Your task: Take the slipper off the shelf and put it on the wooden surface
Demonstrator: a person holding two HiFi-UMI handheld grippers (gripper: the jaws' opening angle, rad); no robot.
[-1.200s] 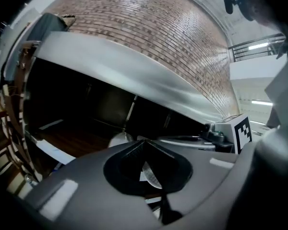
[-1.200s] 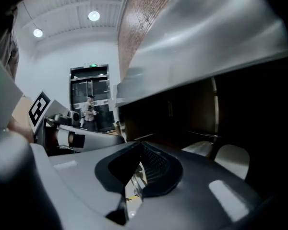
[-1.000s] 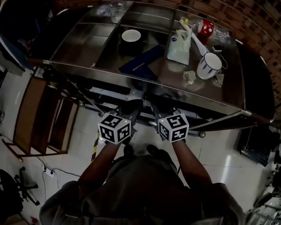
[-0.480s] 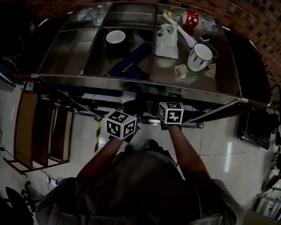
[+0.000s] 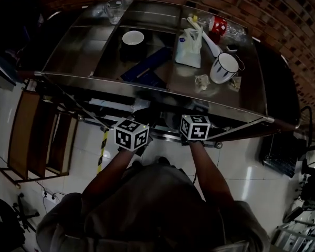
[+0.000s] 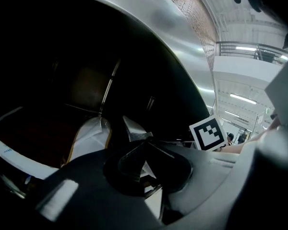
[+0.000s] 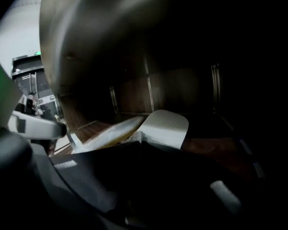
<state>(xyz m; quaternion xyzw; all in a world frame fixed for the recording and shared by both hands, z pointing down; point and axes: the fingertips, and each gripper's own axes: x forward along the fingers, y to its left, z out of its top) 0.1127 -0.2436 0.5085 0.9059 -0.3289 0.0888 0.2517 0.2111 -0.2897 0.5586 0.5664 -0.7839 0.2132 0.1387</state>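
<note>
Grab at the slipper [image 7: 165, 126] under the tabletop [image 5: 84, 46]
Right tongs [image 7: 137, 139], just closing, are pinching the white slipper's near edge on the lower shelf [image 7: 216, 150], its length running straight ahead; left tongs [image 6: 144, 145] are resting pressed together alongside.

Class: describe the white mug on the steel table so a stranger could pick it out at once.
Find the steel table by the brick wall and go to its right end. The white mug stands there upright, near the front edge. Its dark rim sets it apart from the white bag and the red cup behind it.
</note>
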